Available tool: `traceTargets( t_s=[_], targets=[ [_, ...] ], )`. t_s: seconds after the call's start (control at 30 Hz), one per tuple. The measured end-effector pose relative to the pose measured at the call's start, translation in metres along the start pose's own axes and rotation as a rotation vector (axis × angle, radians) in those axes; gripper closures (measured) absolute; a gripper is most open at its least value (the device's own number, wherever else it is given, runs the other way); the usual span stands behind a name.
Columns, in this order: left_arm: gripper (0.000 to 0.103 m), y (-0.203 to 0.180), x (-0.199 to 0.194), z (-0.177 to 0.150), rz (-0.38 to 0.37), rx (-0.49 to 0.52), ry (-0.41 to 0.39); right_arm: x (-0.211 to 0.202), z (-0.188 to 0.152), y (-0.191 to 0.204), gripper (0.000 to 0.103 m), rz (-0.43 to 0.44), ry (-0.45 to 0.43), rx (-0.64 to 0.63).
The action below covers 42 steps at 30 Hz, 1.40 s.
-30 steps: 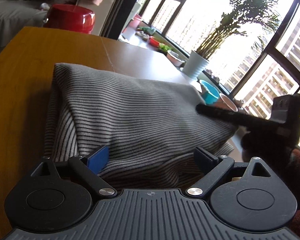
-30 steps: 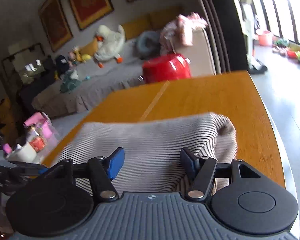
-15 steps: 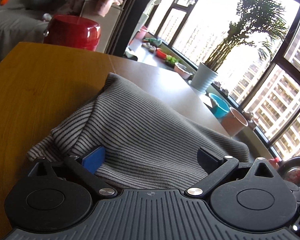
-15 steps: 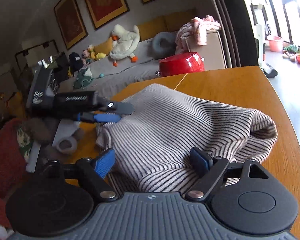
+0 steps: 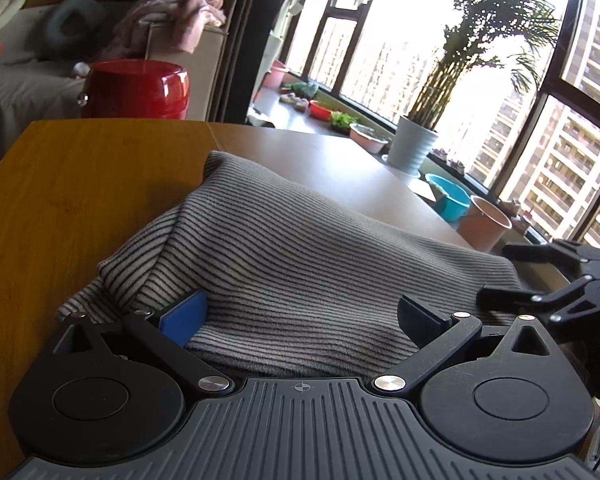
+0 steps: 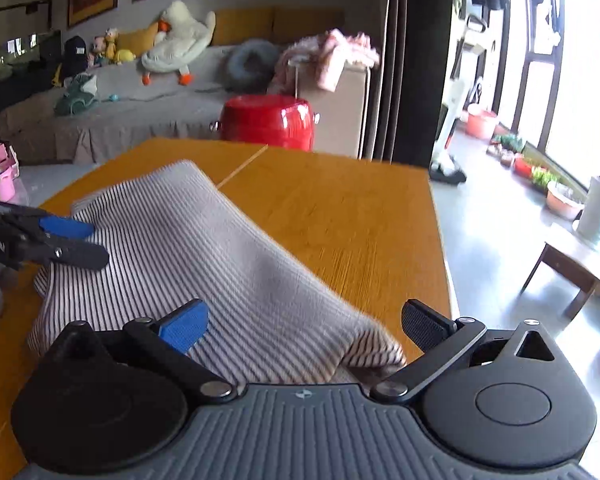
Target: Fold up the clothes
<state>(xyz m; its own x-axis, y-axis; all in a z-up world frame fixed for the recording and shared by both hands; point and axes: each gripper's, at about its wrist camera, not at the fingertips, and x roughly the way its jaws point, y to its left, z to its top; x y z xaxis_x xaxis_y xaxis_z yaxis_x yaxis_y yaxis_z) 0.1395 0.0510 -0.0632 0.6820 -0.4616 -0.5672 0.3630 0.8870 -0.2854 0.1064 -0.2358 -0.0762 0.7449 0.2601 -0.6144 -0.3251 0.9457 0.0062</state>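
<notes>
A grey striped garment (image 5: 300,248) lies folded in a soft heap on the wooden table (image 5: 80,184). My left gripper (image 5: 300,314) stands open over its near edge, cloth lying loose between the pads. In the right wrist view the same garment (image 6: 204,248) runs across the table (image 6: 340,220). My right gripper (image 6: 304,324) straddles its near corner; its jaws are opening and the pads do not press the cloth. Each gripper shows in the other's view: the right gripper (image 5: 494,276) at the garment's right end, the left gripper (image 6: 98,244) at its left end.
A red pot (image 6: 268,120) stands beyond the table's far edge, before a grey sofa (image 6: 120,120) with plush toys. By the windows are a white plant pot (image 5: 414,148), a blue bucket (image 5: 448,200) and a pink one (image 5: 484,224). The table's right edge (image 6: 440,260) drops to the floor.
The right gripper's jaws have spread wide off the cloth. The garment has sunk lower and flatter on the table. Both views have swung, and each gripper now shows at the garment's opposite end.
</notes>
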Motion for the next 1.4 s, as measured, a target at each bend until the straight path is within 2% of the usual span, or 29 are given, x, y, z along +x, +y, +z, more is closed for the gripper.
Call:
traceTargets(
  t_s=[0.07,0.37,0.5,0.57,0.7,0.77,0.93,1.03,1.1,1.2,1.33,1.4],
  targets=[
    [0.000,0.001,0.000,0.001,-0.003,-0.004,-0.001,-0.002,-0.010,-0.001,0.000,-0.006,-0.028,0.022],
    [0.000,-0.001,0.001,-0.001,0.013,0.009,-0.011,-0.008,-0.018,0.002,0.000,-0.045,-0.020,0.081],
    [0.000,0.001,0.004,0.002,0.015,0.010,-0.009,-0.017,-0.028,0.005,0.000,0.015,-0.006,0.134],
    [0.000,0.003,0.010,0.008,0.024,0.012,-0.005,-0.025,-0.034,0.014,0.000,0.043,-0.009,0.121],
    [0.000,0.008,0.030,0.025,0.045,0.020,-0.003,-0.034,-0.042,0.037,0.000,0.160,0.003,0.101],
    [0.000,0.007,0.040,0.032,0.056,0.037,0.003,-0.036,-0.043,0.048,0.000,0.168,-0.001,0.076],
    [0.000,0.006,0.057,0.047,0.051,0.067,0.030,-0.034,-0.037,0.048,0.000,0.177,0.006,0.082],
    [0.000,0.013,0.042,0.051,0.038,-0.015,0.042,-0.046,-0.031,0.047,0.000,0.170,-0.020,0.020],
    [0.000,0.018,0.019,0.049,0.025,-0.092,0.034,-0.054,-0.027,0.046,0.000,0.150,-0.043,-0.028],
    [0.000,0.019,-0.018,0.038,-0.036,-0.187,0.029,-0.053,-0.021,0.043,0.000,0.133,-0.050,-0.063],
    [0.000,0.005,-0.052,0.017,-0.121,-0.201,0.023,-0.045,-0.008,0.043,0.000,0.127,-0.033,-0.106],
    [0.000,-0.001,-0.055,0.008,-0.167,-0.203,0.040,-0.041,-0.006,0.042,0.000,0.133,-0.013,-0.125]
  ],
)
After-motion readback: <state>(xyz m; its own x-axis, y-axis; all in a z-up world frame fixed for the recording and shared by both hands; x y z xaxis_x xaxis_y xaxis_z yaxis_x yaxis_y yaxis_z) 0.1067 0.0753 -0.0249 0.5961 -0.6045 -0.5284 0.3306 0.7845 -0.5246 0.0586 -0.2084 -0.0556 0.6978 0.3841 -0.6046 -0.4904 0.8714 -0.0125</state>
